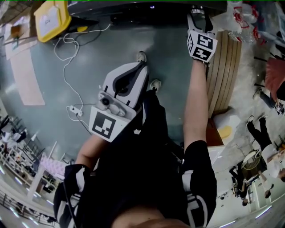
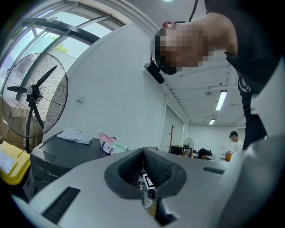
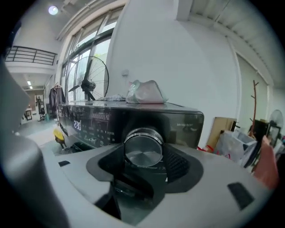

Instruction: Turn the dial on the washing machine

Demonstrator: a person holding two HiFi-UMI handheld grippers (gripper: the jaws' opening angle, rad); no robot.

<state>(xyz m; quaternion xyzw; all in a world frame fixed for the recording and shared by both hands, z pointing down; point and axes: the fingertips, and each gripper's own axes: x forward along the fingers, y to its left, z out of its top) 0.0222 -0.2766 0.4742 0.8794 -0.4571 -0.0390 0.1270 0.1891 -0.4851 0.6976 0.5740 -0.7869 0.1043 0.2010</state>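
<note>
The dark washing machine (image 3: 133, 118) fills the right gripper view, with its round silver dial (image 3: 143, 150) on the front panel. My right gripper (image 3: 144, 162) reaches out at arm's length and sits around the dial, its pads against the dial's sides. In the head view the right gripper (image 1: 198, 13) meets the machine (image 1: 147, 11) at the top edge. My left gripper (image 1: 141, 62) hangs close to my body, shut and empty, pointing up and away. In the left gripper view, the left gripper (image 2: 147, 196) shows the machine (image 2: 58, 156) off to the left.
A yellow bin (image 1: 51, 18) stands left of the machine, and a white cable with a power strip (image 1: 75, 110) lies on the floor. Wooden boards (image 1: 225, 71) lean at the right. A standing fan (image 2: 33, 93) is behind. A plastic bag (image 3: 144, 93) and a towel (image 2: 75, 136) lie on the machine.
</note>
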